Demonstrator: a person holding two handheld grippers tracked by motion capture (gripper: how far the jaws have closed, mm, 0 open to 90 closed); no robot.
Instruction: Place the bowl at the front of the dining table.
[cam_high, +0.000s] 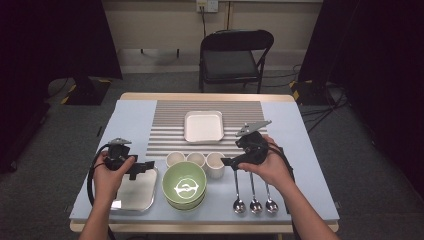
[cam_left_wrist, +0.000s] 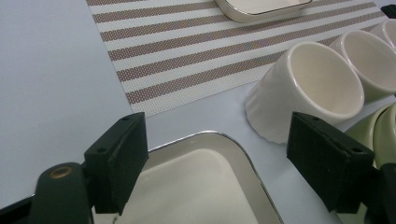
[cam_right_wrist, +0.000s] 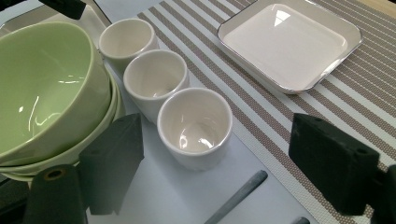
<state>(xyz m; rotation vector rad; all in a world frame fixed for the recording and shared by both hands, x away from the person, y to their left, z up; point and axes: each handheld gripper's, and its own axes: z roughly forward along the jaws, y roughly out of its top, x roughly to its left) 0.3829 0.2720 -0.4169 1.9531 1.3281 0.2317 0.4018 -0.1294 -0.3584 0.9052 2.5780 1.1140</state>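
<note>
Both tongs open above the dishes on the desk.
The left tongs hang with jaws spread over the steel tray at the lower left of the frame. The right tongs are open beside the nearest white cup, above three spoons at lower right.

Cups between mat and bowls, spoons right
</note>
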